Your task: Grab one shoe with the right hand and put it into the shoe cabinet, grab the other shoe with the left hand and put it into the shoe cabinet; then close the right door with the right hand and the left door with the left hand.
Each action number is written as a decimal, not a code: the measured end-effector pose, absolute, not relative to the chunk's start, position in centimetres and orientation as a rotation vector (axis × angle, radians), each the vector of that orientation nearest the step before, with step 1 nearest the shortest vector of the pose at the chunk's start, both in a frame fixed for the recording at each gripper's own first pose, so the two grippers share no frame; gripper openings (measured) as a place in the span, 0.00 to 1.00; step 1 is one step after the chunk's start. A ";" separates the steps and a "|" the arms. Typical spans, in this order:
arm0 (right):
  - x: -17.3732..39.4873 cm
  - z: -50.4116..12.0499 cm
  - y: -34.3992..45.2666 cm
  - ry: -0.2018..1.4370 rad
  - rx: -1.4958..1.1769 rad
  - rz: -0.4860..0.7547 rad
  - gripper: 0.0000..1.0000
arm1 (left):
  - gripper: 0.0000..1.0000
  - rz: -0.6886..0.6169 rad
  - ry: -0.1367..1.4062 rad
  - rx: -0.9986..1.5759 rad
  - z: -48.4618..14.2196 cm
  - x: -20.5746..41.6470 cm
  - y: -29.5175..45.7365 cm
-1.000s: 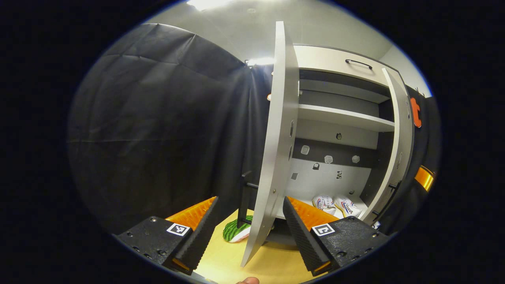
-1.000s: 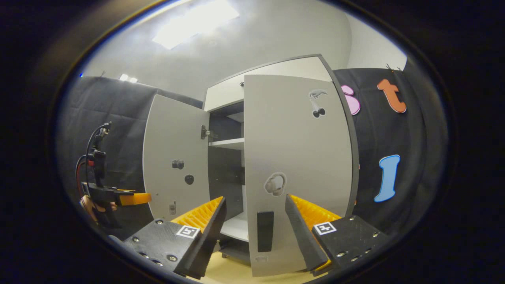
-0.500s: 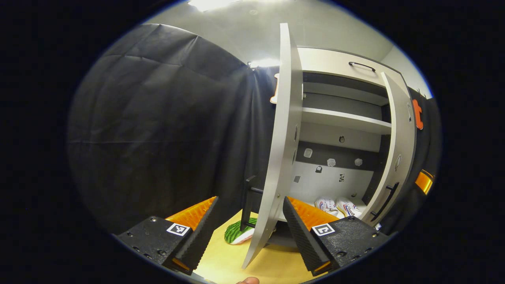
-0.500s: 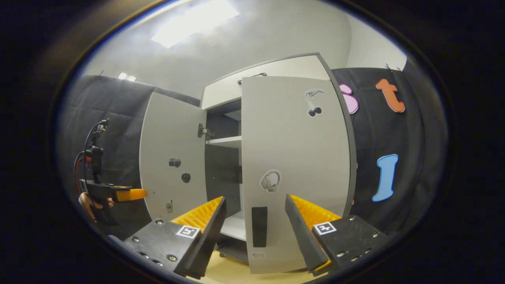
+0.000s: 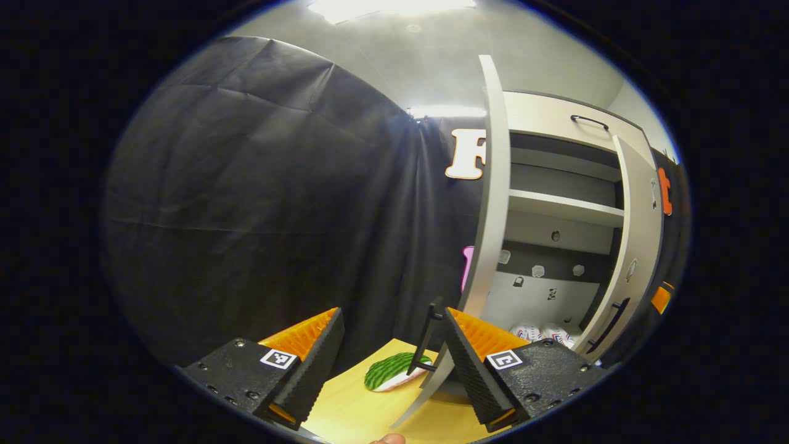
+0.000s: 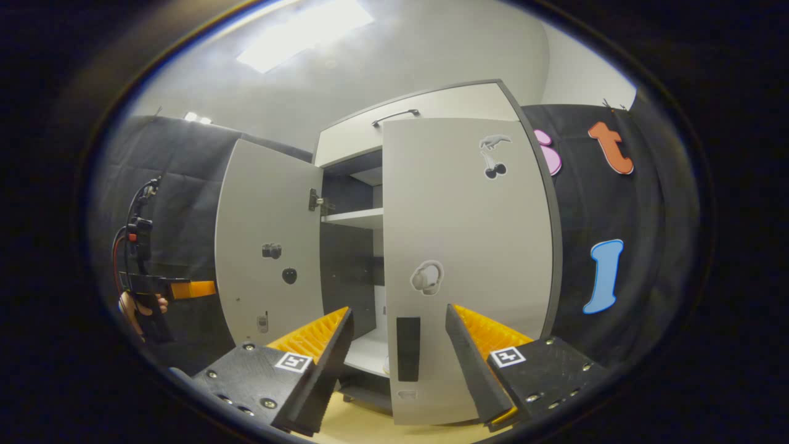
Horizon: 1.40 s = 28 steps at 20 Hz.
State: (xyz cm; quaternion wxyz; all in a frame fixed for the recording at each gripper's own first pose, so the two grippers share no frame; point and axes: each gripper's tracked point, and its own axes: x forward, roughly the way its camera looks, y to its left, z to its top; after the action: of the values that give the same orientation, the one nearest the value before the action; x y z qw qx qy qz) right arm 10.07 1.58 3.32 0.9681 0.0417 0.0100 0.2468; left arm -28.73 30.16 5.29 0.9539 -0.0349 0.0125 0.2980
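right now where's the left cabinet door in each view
Left gripper view: the left door stands edge-on, a thin pale strip right of centre, with its black handle low by the left hand-held gripper.
Right gripper view: the same door shows its inner face, left of centre, swung wide open.
Shared landmark: the white shelf inside the cabinet, to the door's right in both.

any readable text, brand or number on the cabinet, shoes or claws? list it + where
No text can be read.
Shoes in the cabinet: coloured print on the sides, too small to read.
Right door stickers: pictures, no words.
Left claw and right claw square markers: black-and-white patterns, no letters.
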 end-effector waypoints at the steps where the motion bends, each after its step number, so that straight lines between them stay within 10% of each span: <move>1: 10.0 3.1 1.6 0.021 0.085 0.496 0.89 | 0.92 0.609 0.035 -0.072 5.0 -28.6 30.6; 28: 10.5 2.7 1.0 0.027 0.089 0.463 0.89 | 0.94 0.291 0.147 -0.165 2.6 -23.7 29.9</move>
State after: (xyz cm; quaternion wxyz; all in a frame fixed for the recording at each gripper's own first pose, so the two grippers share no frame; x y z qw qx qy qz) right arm 10.45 1.05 2.69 0.9722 0.0443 0.0134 0.2296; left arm -23.75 29.86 2.64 0.9834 -0.0822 0.0732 0.1446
